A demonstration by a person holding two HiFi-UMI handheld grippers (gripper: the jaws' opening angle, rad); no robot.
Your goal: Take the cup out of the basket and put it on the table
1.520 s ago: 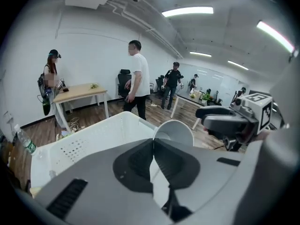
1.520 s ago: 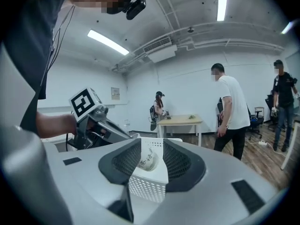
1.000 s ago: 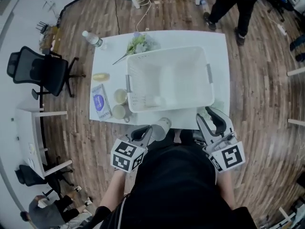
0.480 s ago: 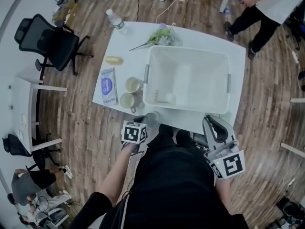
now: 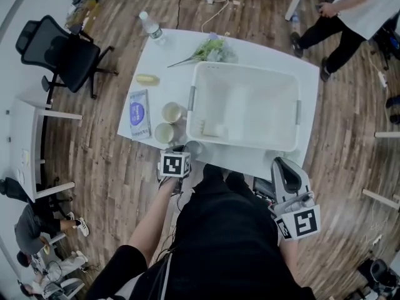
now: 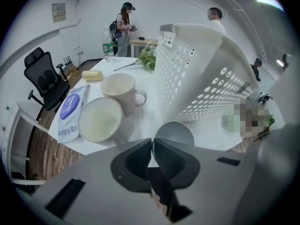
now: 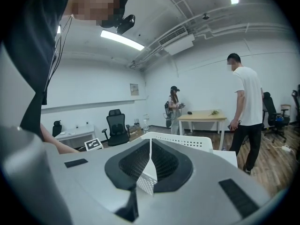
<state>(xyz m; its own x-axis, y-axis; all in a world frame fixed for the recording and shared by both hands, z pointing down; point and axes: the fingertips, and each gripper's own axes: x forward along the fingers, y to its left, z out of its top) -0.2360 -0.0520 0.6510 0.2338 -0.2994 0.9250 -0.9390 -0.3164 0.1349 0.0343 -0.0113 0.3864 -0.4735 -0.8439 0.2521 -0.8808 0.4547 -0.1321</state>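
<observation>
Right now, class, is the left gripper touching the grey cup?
Touching. In the left gripper view, the left gripper pinches the rim of the grey cup between closed jaws.

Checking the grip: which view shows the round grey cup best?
Left gripper view: the round grey cup sits close ahead, rim pinched in the shut left gripper. Head view shows it small beside the marker cube. Right gripper view shows the white perforated basket, no cup.
</observation>
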